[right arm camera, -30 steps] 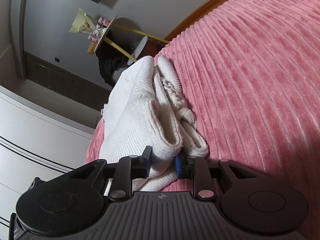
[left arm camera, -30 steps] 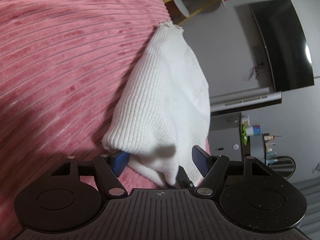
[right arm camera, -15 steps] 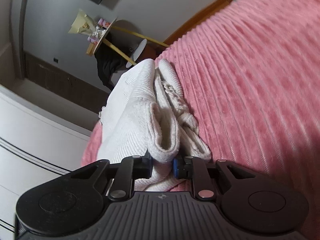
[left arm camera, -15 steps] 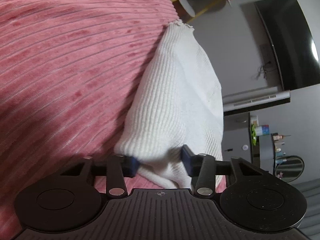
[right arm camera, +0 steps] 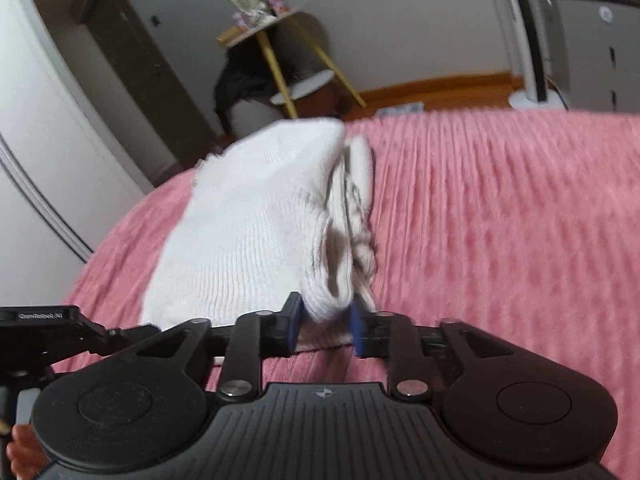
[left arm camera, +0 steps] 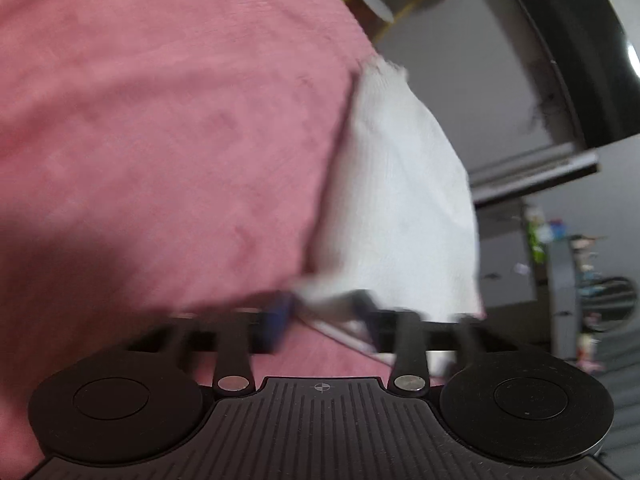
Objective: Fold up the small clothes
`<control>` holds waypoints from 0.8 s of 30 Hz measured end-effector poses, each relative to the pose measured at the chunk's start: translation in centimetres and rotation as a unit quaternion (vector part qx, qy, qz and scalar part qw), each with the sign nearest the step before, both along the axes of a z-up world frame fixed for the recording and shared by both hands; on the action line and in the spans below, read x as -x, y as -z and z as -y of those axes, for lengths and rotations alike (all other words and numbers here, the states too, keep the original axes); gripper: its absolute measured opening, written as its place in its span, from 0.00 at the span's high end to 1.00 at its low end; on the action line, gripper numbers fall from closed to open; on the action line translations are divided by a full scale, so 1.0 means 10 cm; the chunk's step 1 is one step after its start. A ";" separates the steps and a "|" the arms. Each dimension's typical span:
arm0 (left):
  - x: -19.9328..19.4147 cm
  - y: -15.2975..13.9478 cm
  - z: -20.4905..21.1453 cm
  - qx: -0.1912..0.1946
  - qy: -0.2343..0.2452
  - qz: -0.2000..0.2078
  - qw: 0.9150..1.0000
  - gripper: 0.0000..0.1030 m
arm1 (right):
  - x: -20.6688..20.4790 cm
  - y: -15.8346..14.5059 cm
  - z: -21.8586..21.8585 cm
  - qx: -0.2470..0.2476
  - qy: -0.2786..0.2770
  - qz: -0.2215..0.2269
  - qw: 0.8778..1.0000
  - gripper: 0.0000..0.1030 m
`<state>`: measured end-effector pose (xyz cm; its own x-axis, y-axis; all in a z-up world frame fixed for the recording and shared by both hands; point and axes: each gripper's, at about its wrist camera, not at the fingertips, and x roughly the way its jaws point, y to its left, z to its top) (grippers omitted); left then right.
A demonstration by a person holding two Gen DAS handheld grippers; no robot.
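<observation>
While both the left claw (left arm camera: 326, 312) and right claw (right arm camera: 324, 322) clamp it, the white garment (right arm camera: 256, 232) lies on the pink bedspread (right arm camera: 500, 220).

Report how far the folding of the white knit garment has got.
Done: the white knit garment is already doubled over, with stacked layers showing at its near edge, on the pink bedspread. In hand: the right gripper and left gripper each appear to pinch a near end, though the left view is blurred. Left: laying it down, releasing, and perhaps another fold.
</observation>
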<state>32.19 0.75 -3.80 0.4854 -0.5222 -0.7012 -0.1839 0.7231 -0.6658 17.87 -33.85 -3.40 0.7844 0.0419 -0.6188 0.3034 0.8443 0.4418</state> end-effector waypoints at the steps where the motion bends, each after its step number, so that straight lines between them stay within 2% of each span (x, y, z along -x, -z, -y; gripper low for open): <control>1: 0.02 -0.09 -0.04 -0.030 -0.017 0.019 0.999 0.22 | 0.05 -0.04 0.05 0.006 0.008 0.002 1.000 0.45; 2: 0.03 -0.18 -0.05 -0.055 -0.030 0.040 0.997 0.15 | 0.10 -0.07 0.09 0.010 0.019 0.006 1.000 0.34; 4: -0.05 -0.30 0.02 -0.076 -0.010 0.078 0.994 0.08 | 0.12 -0.11 0.23 0.002 0.025 0.017 1.000 0.34; 6: -0.19 -0.32 0.17 -0.076 0.027 0.100 0.992 0.06 | 0.02 -0.10 0.33 -0.022 0.016 0.016 0.999 0.30; 8: -0.37 -0.24 0.37 -0.094 0.065 0.093 0.989 0.06 | -0.15 -0.06 0.40 -0.039 -0.002 0.021 0.999 0.23; 11: -0.56 -0.09 0.57 -0.104 0.088 0.075 0.988 0.06 | -0.47 0.09 0.50 -0.078 -0.028 0.006 0.997 0.23; 13: -0.60 -0.05 0.67 -0.113 0.100 0.084 0.985 0.06 | -0.65 0.20 0.56 -0.102 -0.036 -0.006 0.994 0.22; 16: -0.62 -0.04 0.82 -0.147 0.117 0.114 0.976 0.05 | -0.79 0.23 0.59 -0.124 -0.046 0.004 0.991 0.22; 17: -0.64 -0.04 0.83 -0.153 0.122 0.123 0.973 0.05 | -0.82 0.24 0.57 -0.128 -0.047 0.006 0.991 0.23; 20: -0.70 -0.02 0.90 -0.155 0.132 0.132 0.970 0.06 | -0.92 0.26 0.52 -0.126 -0.054 0.001 0.991 0.38; 21: -0.72 -0.01 0.90 -0.149 0.136 0.133 0.970 0.11 | -0.94 0.28 0.52 -0.127 -0.054 0.000 0.990 0.43; 24: -0.73 0.00 0.89 -0.129 0.136 0.127 0.974 0.20 | -0.94 0.32 0.54 -0.143 -0.046 0.003 0.989 0.49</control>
